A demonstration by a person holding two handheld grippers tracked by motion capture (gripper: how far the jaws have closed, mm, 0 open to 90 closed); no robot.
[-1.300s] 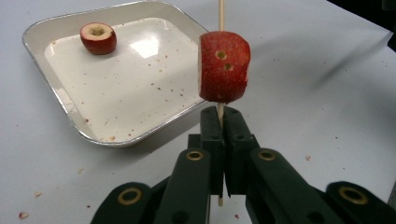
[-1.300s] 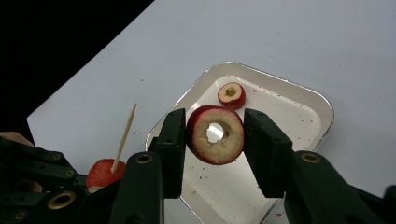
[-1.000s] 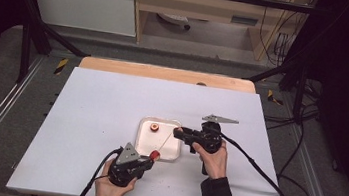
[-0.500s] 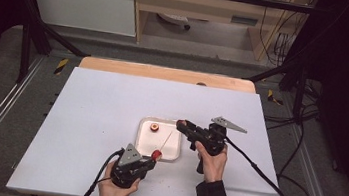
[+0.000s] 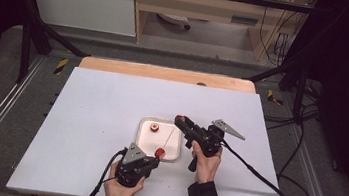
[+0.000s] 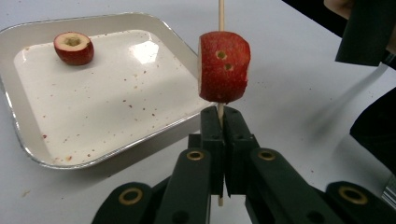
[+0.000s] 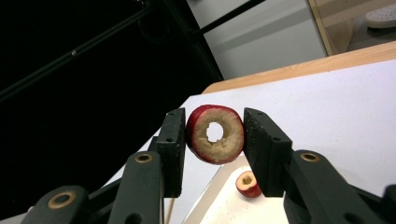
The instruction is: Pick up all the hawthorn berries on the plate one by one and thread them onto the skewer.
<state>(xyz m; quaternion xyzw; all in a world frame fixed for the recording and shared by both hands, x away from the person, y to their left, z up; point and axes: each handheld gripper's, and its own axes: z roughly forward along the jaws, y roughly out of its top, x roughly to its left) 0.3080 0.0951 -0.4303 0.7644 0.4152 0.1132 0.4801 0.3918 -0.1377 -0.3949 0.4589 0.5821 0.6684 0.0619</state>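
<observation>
My left gripper (image 6: 220, 115) is shut on a thin wooden skewer (image 6: 220, 14) that stands upright with a red fruit piece (image 6: 224, 66) threaded on it just above the jaws. In the high view the left gripper (image 5: 153, 158) sits at the near edge of the white tray (image 5: 143, 139). My right gripper (image 7: 215, 140) is shut on a cored red fruit ring (image 7: 215, 122), its hole facing the camera. It hovers over the tray's far right corner, right gripper (image 5: 179, 121). Another cored fruit piece (image 6: 73, 47) lies in the tray, fruit piece (image 5: 154, 126).
The tray rests mid-table on a white board (image 5: 89, 118) with a wooden strip (image 5: 165, 73) along its far edge. Cables (image 5: 254, 173) trail from the grippers to the right. Dark frame posts and a shelf stand beyond the table.
The right gripper has turned and lifted slightly above the tray's right side with the fruit ring in it. The left gripper and its skewer have stayed put.
</observation>
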